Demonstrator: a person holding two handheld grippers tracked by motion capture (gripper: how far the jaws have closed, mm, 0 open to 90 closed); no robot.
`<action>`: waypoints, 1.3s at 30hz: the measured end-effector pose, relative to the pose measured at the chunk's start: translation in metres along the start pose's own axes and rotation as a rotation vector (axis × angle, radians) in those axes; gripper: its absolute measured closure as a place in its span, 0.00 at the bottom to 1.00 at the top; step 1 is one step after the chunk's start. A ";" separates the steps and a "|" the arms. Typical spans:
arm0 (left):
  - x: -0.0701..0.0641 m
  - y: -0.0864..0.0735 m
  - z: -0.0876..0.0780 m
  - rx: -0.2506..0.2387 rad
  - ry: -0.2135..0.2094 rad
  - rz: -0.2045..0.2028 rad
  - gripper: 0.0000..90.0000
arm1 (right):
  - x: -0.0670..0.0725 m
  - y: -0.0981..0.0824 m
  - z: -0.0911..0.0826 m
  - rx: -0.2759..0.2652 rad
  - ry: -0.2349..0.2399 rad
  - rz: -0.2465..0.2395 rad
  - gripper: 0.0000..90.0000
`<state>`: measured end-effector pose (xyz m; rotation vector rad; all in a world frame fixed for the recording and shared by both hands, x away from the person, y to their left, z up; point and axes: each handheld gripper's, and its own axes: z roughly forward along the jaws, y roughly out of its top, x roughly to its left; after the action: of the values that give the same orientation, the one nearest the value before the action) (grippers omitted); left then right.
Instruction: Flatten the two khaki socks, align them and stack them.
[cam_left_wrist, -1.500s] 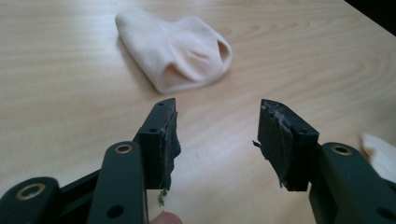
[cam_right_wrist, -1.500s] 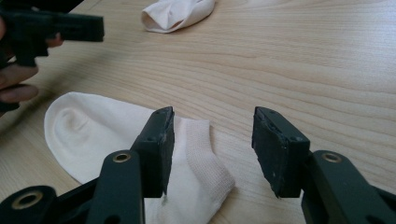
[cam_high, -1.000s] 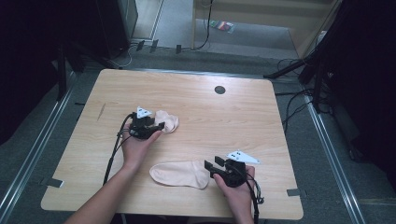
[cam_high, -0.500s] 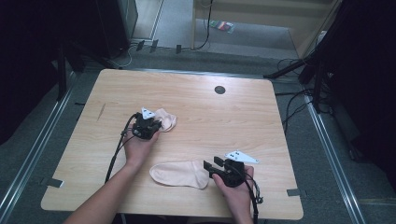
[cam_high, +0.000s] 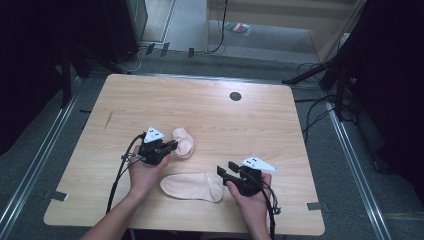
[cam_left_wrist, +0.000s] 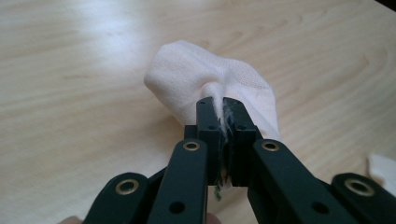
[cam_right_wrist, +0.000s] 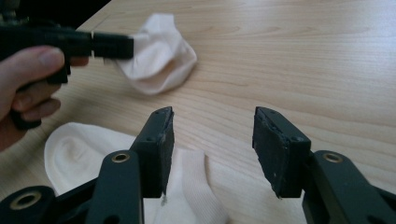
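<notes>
A round dark grommet (cam_high: 235, 96) is set into the light wood surface (cam_high: 280, 135) near its far edge, right of the middle. Tape pieces (cam_high: 313, 205) are seen by the near corners. Black cables (cam_high: 312, 107) are strewn on the grey floor (cam_high: 200, 57) beyond the right edge.

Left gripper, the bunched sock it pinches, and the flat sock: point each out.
left gripper (cam_left_wrist: 223, 108): left gripper view, between its fingertips.
bunched sock (cam_left_wrist: 187, 77): left gripper view, its puffed fabric beyond the fingers.
flat sock (cam_high: 192, 185): high view, middle of its foot.
</notes>
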<state>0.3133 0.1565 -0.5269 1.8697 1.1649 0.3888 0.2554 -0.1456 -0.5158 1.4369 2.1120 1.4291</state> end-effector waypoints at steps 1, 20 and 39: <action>-0.001 -0.003 0.002 0.018 -0.008 0.006 0.97 | 0.001 0.002 0.001 0.000 0.002 0.003 0.55; 0.020 -0.028 -0.013 -0.030 -0.064 -0.108 0.65 | 0.027 0.047 0.086 0.130 0.038 -0.097 0.70; 0.030 -0.031 -0.017 -0.042 -0.093 -0.156 0.60 | 0.045 0.049 0.128 0.227 -0.114 -0.201 0.96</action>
<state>0.3007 0.1960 -0.5475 1.7286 1.2208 0.2353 0.3429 -0.0311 -0.5268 1.2985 2.3283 1.0387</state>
